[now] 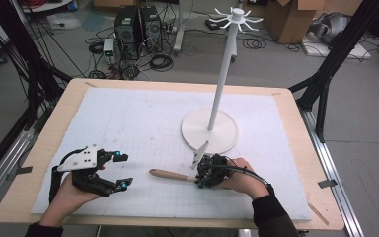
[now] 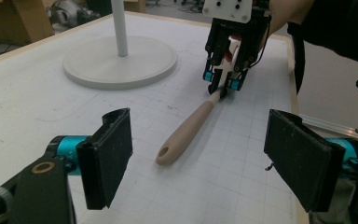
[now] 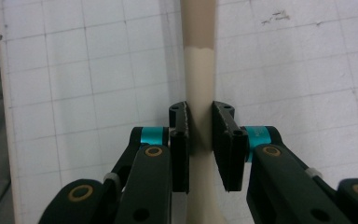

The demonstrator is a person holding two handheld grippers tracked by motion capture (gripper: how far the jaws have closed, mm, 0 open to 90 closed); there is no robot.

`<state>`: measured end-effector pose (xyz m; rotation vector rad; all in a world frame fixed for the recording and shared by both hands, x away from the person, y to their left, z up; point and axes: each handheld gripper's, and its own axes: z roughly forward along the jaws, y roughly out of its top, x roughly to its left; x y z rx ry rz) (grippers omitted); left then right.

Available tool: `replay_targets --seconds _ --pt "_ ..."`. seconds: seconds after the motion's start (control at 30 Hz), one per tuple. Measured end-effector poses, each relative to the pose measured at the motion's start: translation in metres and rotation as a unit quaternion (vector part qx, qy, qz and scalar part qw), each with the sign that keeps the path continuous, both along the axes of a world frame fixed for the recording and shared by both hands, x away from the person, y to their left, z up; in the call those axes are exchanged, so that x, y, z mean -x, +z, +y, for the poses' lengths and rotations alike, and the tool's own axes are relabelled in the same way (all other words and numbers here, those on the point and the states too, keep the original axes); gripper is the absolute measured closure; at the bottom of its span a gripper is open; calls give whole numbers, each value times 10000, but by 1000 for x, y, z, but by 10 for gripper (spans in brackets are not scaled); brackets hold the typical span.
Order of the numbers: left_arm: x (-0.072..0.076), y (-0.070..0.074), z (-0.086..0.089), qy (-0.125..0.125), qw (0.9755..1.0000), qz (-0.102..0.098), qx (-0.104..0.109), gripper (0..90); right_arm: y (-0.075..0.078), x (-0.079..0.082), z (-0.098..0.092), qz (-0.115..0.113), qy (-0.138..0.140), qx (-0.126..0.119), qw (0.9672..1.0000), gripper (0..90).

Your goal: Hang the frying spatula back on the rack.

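Note:
A utensil with a light wooden handle (image 1: 170, 174) lies on the white mat near the table's front edge. The handle's end, with a hanging hole, points to the left (image 2: 186, 133). My right gripper (image 1: 201, 180) is shut on the utensil's cream neck (image 3: 199, 70), just past where the wood ends, and its pads (image 3: 179, 140) press on both sides. The utensil's head is hidden under that gripper and hand. My left gripper (image 1: 123, 171) rests at the front left, open with nothing between its pads (image 2: 116, 149), and it faces the handle's end.
A white hanging stand with a round base (image 1: 227, 140) and a tall pole topped by hooks (image 1: 237, 17) stands behind the right gripper. Wooden table edges frame the gridded white mat (image 1: 128, 123). Black frame legs flank the table.

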<state>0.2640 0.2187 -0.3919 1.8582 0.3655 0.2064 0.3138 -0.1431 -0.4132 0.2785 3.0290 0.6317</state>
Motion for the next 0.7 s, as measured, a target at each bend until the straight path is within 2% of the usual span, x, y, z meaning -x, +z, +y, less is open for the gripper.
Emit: replay_targets --seconds 0.07,0.1,0.2,0.4,0.5,0.53,0.57,0.6,0.63,0.7 --pt "0 0 0 -7 10000 -6 4 237 0 1 -1 -30 -28 -42 10000 780" --pt "0 0 -1 -15 10000 -4 12 238 -1 4 -4 -126 -62 -154 9998 780" --pt "1 0 -2 -33 10000 -2 40 239 -1 6 -6 -233 -152 -261 9993 781" --pt "2 2 -6 -59 9998 -25 169 239 5 12 -8 -665 -435 -558 9953 781" --pt "3 4 -9 -51 9997 -21 248 237 15 16 -11 -911 -555 -877 9904 780" --pt "3 4 -10 -56 9995 -18 314 236 22 19 -14 -1063 -664 -1089 9861 780" --pt "4 5 -11 -48 9993 -50 354 235 25 20 -15 -1119 -722 -1167 9842 781" --pt "4 6 -12 -48 9993 -57 375 235 25 20 -15 -1119 -722 -1167 9842 781" --pt "5 7 -14 -45 9992 -70 401 232 29 23 -17 -1275 -776 -1308 9801 780" --pt "6 9 -17 -8 9989 -95 463 228 33 26 -18 -1374 -804 -1451 9765 780"
